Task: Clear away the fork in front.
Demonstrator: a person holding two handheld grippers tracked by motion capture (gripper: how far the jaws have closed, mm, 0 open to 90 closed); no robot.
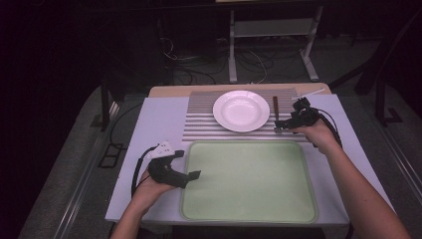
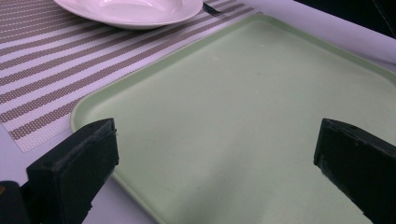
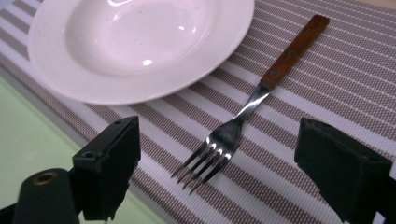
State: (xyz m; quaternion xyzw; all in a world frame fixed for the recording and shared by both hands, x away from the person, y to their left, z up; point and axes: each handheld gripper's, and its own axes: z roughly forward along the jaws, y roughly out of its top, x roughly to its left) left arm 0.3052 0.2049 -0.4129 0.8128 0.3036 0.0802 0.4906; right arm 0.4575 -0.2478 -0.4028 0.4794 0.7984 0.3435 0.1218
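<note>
The fork (image 3: 243, 119) lies on the striped mat (image 1: 199, 122) at upper right, just right of the plate (image 1: 241, 110), tines toward the right claw (image 1: 278, 128), handle running away from it; that claw hangs released just over the tines, the left claw (image 1: 195, 175) released at the tray's (image 1: 249, 199) left edge

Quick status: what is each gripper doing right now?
Left gripper: open, holding nothing, over the green tray.
Right gripper: open, holding nothing, jaws either side of the fork.

The right gripper (image 3: 212, 163) hangs with jaws wide apart over a wood-handled fork (image 3: 247, 107) on the striped placemat (image 3: 327, 84), beside a white bowl (image 3: 140, 46); pale green, perhaps a tray (image 3: 28, 135), shows lower left.
</note>
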